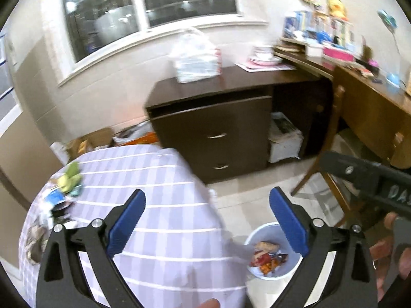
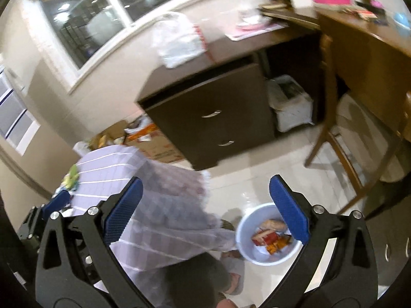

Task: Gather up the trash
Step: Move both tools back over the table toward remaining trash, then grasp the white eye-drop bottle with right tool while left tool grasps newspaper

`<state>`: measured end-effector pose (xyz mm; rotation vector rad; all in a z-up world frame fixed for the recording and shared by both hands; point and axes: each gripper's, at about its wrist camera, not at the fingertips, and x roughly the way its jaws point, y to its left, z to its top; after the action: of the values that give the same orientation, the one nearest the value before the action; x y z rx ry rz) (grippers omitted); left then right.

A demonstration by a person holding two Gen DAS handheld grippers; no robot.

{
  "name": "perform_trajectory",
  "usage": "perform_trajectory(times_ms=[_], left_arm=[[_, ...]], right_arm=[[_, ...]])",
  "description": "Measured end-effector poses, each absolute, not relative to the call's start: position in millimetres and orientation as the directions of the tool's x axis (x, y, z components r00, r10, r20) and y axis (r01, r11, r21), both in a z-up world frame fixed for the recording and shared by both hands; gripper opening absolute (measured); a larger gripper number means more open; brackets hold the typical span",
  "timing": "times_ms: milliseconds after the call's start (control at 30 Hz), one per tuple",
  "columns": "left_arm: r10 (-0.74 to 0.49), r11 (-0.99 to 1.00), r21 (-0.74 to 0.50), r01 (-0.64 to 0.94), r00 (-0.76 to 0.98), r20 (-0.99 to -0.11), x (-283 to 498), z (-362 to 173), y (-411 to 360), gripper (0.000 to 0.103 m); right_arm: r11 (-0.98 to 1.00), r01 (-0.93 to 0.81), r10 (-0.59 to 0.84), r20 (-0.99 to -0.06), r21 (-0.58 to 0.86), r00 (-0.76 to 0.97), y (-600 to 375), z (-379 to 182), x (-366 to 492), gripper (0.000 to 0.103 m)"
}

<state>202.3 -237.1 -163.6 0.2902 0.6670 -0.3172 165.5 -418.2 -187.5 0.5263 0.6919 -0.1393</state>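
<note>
Left wrist view: my left claw (image 1: 206,220) gapes wide, holding nothing, with the trash bin (image 1: 273,272) on the floor near its right finger; my right claw (image 2: 205,209) is likewise wide and bare.

Both wrist views high, downward (sharing bin (image 1: 272,252)).

Cream walls (image 1: 108,95) carry a white-framed window (image 1: 143,7) at 11 o'clock, its dark glass mirroring ceiling lights. Below it, at centre, stands a dark brown cabinet (image 1: 218,131) with two drawers. A wooden desk (image 1: 370,102) crowded with books runs off at 2 o'clock, a wooden chair (image 1: 331,143) just beside it. The floor (image 1: 239,195) is glossy pale tile. At 8 o'clock a table (image 1: 159,205) wears a lilac checked cloth.
</note>
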Motion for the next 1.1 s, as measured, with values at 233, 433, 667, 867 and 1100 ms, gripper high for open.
perform_trajectory(times_ms=[233, 433, 667, 867, 1100], left_arm=[[-0.078, 0.961, 0.163, 0.225, 0.781, -0.620, 214, -148, -126, 0.095], [0.030, 0.982, 0.166, 0.086, 0.805, -0.593, 213, -138, -36, 0.095], [0.119, 0.985, 0.169, -0.022, 0.796, -0.593, 209, -150, 48, 0.095], [0.182, 0.979, 0.188, -0.081, 0.764, -0.620, 207, -176, 96, 0.095], [0.220, 0.966, 0.249, -0.075, 0.748, -0.626, 212, -199, 110, 0.095]], right_arm=[[0.912, 0.132, 0.145, -0.604, 0.389, 0.784, -324, -152, 194, 0.097], [0.940, -0.015, 0.234, -0.614, 0.340, 0.754, -230, -142, 227, 0.097], [0.951, -0.125, 0.287, -0.664, 0.281, 0.690, -147, -155, 255, 0.097], [0.954, -0.184, 0.300, -0.714, 0.238, 0.633, -104, -177, 271, 0.097], [0.954, -0.228, 0.293, -0.757, 0.193, 0.584, -76, -197, 285, 0.097]])
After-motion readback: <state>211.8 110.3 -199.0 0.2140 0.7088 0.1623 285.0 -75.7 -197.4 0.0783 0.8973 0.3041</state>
